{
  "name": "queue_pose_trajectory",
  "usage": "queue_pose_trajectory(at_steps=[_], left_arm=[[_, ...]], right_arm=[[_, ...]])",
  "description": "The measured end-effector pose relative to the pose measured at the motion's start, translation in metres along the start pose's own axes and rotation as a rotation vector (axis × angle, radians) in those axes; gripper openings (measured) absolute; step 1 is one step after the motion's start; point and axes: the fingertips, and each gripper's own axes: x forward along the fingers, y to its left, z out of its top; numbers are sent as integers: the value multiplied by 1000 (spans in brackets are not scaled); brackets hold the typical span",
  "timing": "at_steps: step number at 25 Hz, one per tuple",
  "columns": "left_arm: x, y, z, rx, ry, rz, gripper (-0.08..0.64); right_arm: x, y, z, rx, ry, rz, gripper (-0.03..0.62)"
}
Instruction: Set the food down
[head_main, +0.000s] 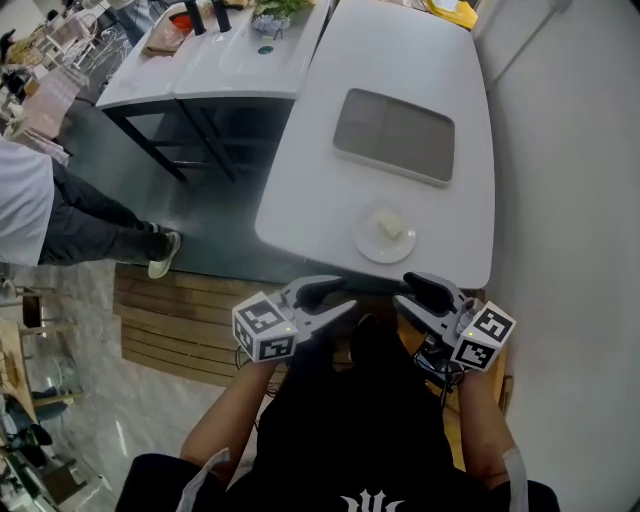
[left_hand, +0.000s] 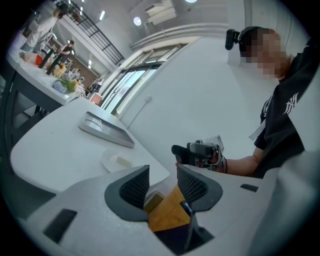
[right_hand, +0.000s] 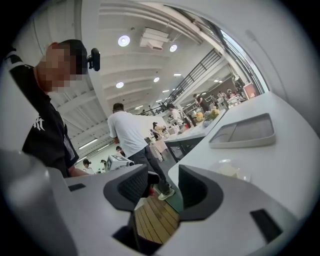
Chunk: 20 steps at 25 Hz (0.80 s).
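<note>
A pale block of food lies on a small white plate near the front edge of the white table. The plate also shows in the left gripper view, and faintly as a plate in the right gripper view. My left gripper and right gripper hang just short of that edge, close to the person's body. Both are open with nothing between the jaws. Neither touches the plate.
A grey tray lies further back on the table. A second table with bottles and a plant stands at the back left. A person in a white shirt stands at the left. Wooden slats lie below; a wall runs along the right.
</note>
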Motion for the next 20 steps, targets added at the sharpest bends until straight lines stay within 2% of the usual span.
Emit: queue_pose_trajectory(at_steps=[5,9,16,20], left_arm=[[13,23,-15,-71,36,59,163],[32,38,-24,-123,80,121,181],[49,64,-23,-242,123,243,204],[54,79,-17,-298,129,308,209]], right_arm=[[-6,-39,-4,50,8,-27,164],[-15,-70,-5,111,27,-17,184],[-23,-117,-2,190,101,-12,209],[-23,-144,0,284,129,1,209]])
